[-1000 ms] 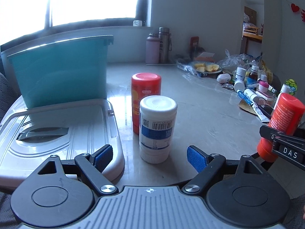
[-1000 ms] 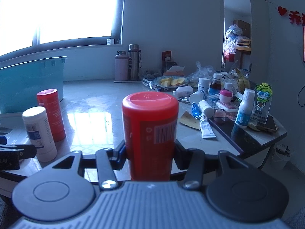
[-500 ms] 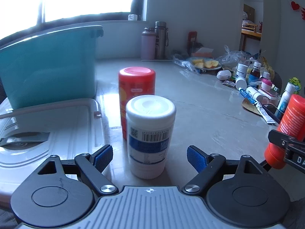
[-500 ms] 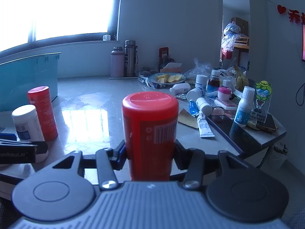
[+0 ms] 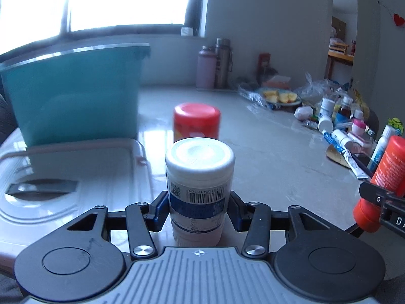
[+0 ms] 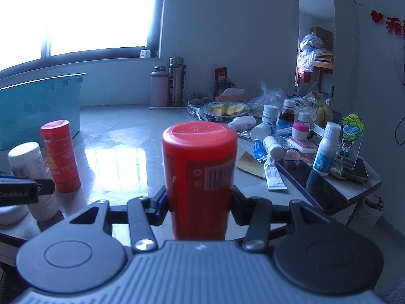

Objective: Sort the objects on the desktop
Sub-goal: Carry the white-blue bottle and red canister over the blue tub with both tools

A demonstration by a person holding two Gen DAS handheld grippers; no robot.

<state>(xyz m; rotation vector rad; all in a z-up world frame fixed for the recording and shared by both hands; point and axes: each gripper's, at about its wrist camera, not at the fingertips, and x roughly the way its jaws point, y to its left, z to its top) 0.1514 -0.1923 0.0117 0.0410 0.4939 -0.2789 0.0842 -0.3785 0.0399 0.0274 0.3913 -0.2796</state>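
Left wrist: white bottle (image 5: 199,190) upright, clamped.

The white bottle (image 5: 200,190) stands near on the table (image 5: 278,157), a red canister (image 5: 196,121) just behind, the bin (image 5: 73,93) far left.

My left gripper (image 5: 200,214) has a grey ribbed housing with a small crosshair mark at its front edge, flanked by two round black discs. Black linkage arms run forward from silver screws to blue pads (image 5: 159,210). My right gripper (image 6: 200,204) is built the same: grey ribbed body, black discs, silver screws, black links. From the right wrist view, white lettering shows on my left gripper's black side.
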